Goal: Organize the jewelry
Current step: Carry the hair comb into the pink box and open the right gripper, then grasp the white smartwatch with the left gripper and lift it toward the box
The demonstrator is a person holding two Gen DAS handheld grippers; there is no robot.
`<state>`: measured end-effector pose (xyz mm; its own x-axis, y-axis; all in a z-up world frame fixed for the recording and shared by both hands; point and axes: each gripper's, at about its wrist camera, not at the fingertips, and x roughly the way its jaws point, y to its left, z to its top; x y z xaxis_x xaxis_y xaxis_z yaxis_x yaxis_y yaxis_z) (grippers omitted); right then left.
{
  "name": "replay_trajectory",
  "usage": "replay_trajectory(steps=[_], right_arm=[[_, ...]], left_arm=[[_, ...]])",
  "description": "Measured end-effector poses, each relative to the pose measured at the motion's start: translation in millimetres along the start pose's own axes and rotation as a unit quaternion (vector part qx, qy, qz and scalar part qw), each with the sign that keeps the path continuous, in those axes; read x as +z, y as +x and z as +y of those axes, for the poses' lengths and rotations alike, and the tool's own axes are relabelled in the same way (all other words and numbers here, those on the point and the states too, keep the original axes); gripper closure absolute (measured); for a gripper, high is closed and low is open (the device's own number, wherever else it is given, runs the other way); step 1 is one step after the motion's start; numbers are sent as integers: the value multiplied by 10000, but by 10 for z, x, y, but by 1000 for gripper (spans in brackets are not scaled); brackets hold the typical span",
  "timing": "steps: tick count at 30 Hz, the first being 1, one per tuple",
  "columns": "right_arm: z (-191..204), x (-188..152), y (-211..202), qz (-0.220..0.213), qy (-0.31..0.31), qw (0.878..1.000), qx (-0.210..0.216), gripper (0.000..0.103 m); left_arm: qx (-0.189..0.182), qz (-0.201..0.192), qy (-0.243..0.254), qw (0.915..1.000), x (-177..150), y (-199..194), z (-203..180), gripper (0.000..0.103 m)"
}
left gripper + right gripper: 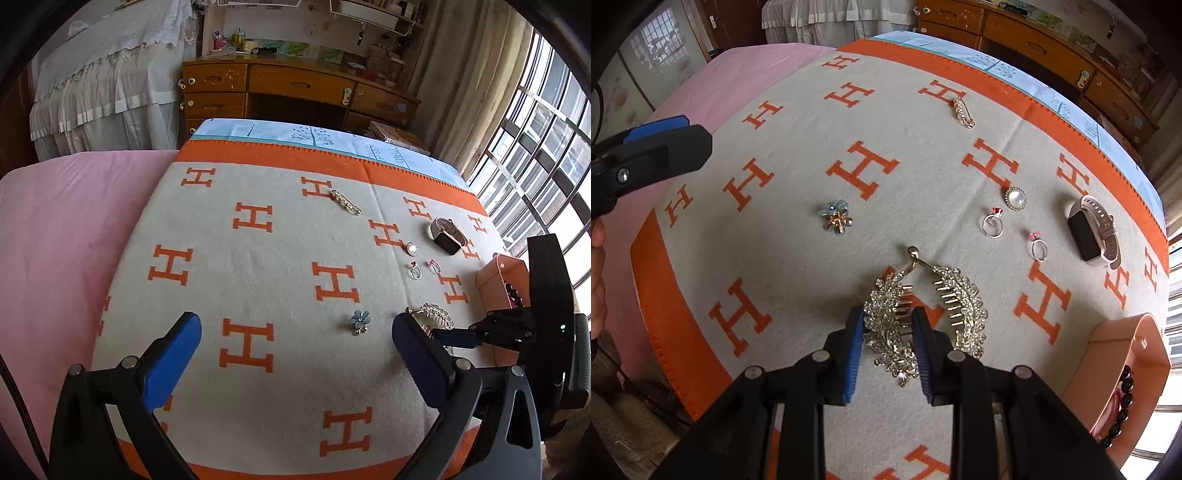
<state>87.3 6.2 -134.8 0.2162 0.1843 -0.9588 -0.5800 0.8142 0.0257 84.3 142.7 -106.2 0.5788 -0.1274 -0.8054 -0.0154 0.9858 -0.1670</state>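
Note:
Jewelry lies on a grey blanket with orange H marks (798, 258). My right gripper (888, 321) is shut on the left half of a gold rhinestone leaf hair claw (890, 325); the claw also shows in the left wrist view (436, 314). My left gripper (295, 328) is open and empty above the blanket. Nearby lie a blue flower brooch (835, 218), two rings (993, 221) (1038, 246), a pearl brooch (1015, 198), a smartwatch (1093, 230) and a pearl pin (963, 112). A pink box (1126, 354) at the right holds a dark bead bracelet (1123, 406).
The blanket covers a bed with a pink sheet (66, 236) to the left. A wooden desk with drawers (295, 92) stands beyond the bed's far end. Windows (546, 155) run along the right side. My left gripper also shows in the right wrist view (650, 147).

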Motion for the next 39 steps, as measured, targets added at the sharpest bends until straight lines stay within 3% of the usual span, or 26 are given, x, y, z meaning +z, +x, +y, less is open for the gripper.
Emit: replay_trajectory(steps=[6,13,17,23,27,33,39], right_arm=[[-102,-131,-365,-602,491,9963,373,77],[-302,-437,-914,-1398,980,9834,609,77],[-491,-641,-1209,-1836,1258,9734,551,77],[-924,-944,-1507,-2333,1834,9541,401,77],[-1218,-1169,-1526,-2438,2276,9424,271,77],[-1520,-1428,-1413,-2376,2705,9324,306,77],[-1667,-1530,-1353,-2332,2799,9306,361,77]], left_arm=[[77,9,217,9997,22,-41,-174,1],[302,174,754,9965,47,-9,-597,1],[246,421,1006,9937,116,129,-855,1],[-122,681,1116,9913,399,326,-1289,1],[17,648,1331,9890,710,554,-1635,1],[-46,852,2080,9744,1098,1106,-2204,7],[-58,982,3110,9453,1223,1603,-2643,12]])
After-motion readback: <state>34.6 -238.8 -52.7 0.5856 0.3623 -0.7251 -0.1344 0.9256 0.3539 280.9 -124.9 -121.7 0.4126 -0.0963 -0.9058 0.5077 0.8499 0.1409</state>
